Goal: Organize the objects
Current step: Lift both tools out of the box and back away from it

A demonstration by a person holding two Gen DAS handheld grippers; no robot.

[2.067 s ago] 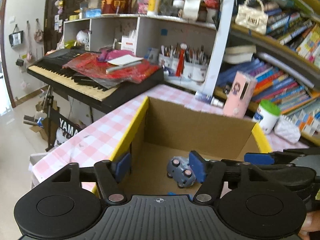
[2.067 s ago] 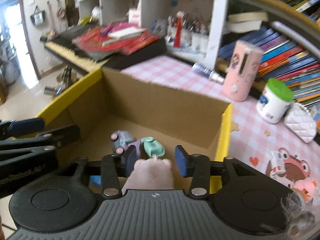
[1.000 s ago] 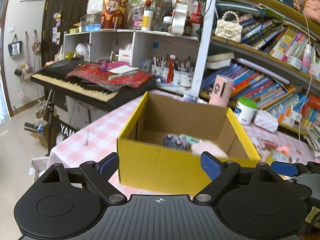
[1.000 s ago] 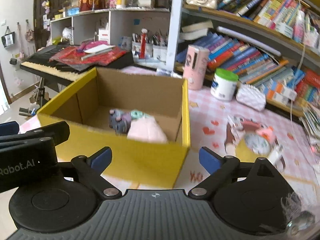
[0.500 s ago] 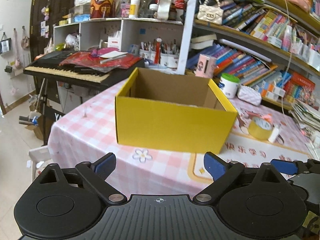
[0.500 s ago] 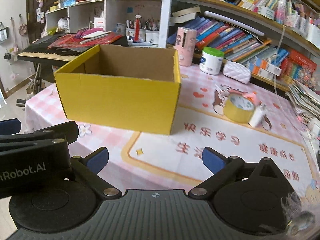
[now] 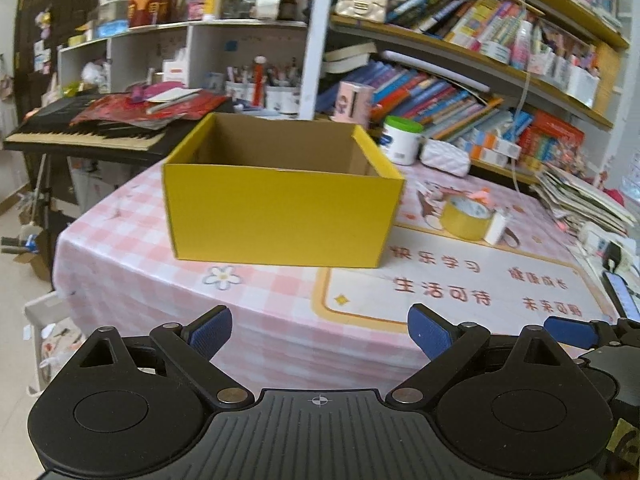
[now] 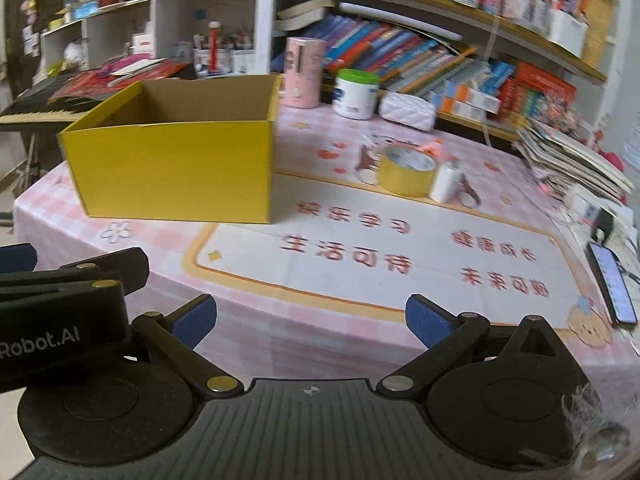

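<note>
We hold the left gripper [image 7: 320,334] and right gripper [image 8: 310,322] low in frame, jaws spread wide and empty, back from the table edge. The open-topped yellow cardboard box [image 7: 280,208] sits centre-left on the pink checked tablecloth [image 7: 132,236], its contents hidden by the near wall. A yellow tape roll [image 8: 406,174] lies to its right, apparently unsorted.

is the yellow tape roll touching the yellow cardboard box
Apart. The right wrist view shows bare tablecloth between the yellow cardboard box and the yellow tape roll.

"Robot.AI" on left gripper [image 8: 192,326]
</note>
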